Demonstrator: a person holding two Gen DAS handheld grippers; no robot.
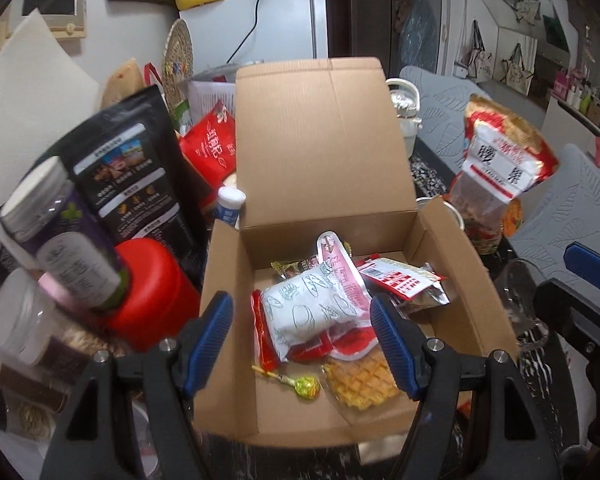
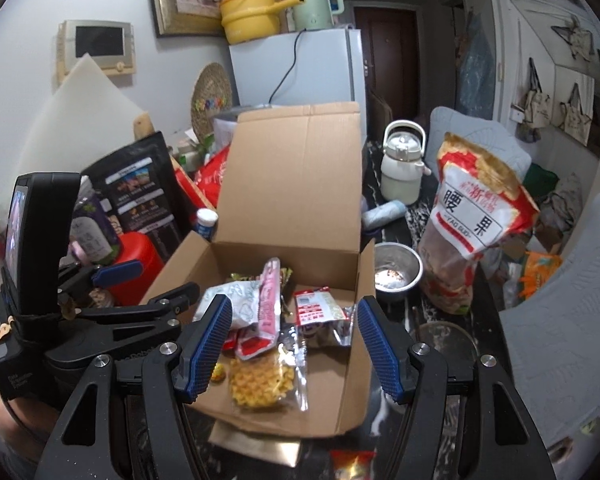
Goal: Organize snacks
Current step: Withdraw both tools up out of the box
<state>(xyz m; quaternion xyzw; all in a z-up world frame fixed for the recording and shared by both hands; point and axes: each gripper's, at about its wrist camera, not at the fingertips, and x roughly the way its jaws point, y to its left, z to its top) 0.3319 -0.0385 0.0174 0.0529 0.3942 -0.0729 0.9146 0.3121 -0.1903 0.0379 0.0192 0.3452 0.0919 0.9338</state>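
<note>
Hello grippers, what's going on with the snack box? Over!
Left gripper open, empty. Right gripper open, empty. Cardboard box lid up, snacks inside. Nothing blocking it.

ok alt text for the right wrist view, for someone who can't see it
An open cardboard box sits on a cluttered table, holding a waffle pack, a pink packet and other wrapped snacks. The right gripper hangs over it, fingers apart and empty. A cashew bag and a steel bowl stand to the box's right.
</note>
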